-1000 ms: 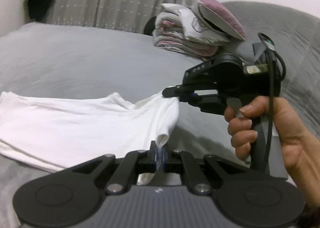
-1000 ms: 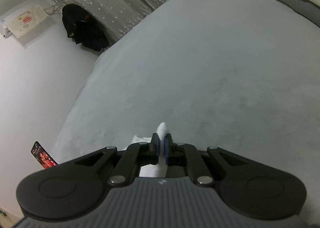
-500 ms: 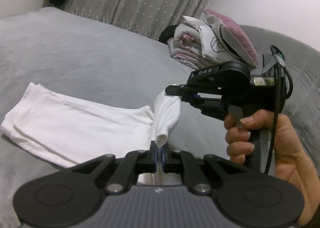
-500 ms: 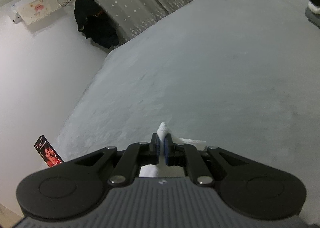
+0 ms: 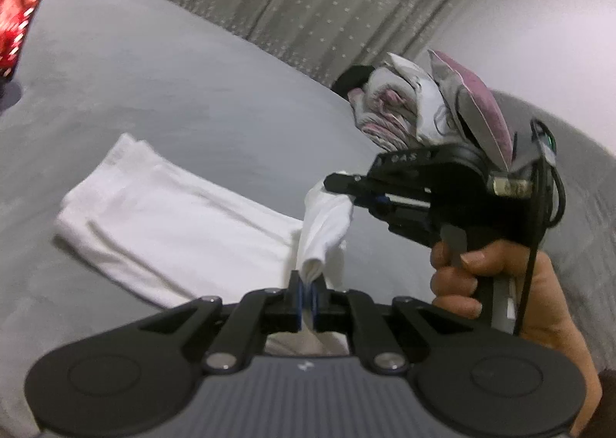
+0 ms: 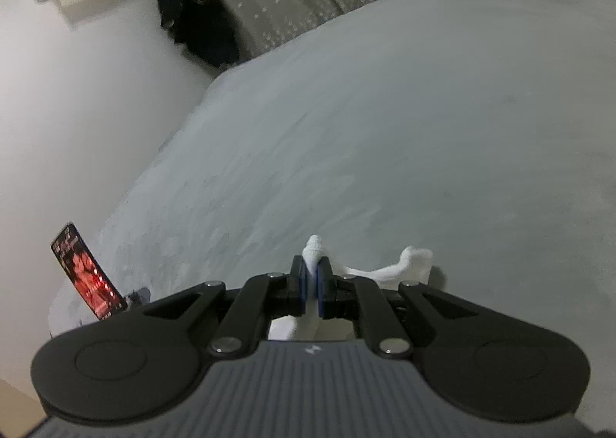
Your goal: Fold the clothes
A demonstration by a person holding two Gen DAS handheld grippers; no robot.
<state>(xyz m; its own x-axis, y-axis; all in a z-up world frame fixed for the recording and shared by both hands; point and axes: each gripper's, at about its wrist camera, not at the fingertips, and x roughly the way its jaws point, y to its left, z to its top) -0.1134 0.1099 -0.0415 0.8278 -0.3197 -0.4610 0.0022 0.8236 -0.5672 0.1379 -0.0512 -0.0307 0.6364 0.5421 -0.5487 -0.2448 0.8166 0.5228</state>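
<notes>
A white garment (image 5: 181, 222) lies partly folded on the grey bed (image 5: 173, 91), its far end flat at the left. My left gripper (image 5: 307, 286) is shut on one edge of it at the bottom centre. My right gripper (image 5: 338, 184), held in a hand (image 5: 496, 284), is shut on a neighbouring edge a little higher, so a short fold of cloth hangs between the two. In the right wrist view the right gripper (image 6: 312, 276) pinches a white tuft of the garment (image 6: 313, 247), and more cloth bulges out to its right.
A pile of folded pink and white bedding (image 5: 423, 107) sits at the back right of the bed. A lit phone (image 6: 86, 276) stands at the bed's left edge. Grey dotted curtains (image 5: 327, 3) and a dark hanging garment (image 6: 200, 26) are behind.
Both grippers have carried the held edges leftward over the garment. The flat part looks shorter and the two grippers are closer together.
</notes>
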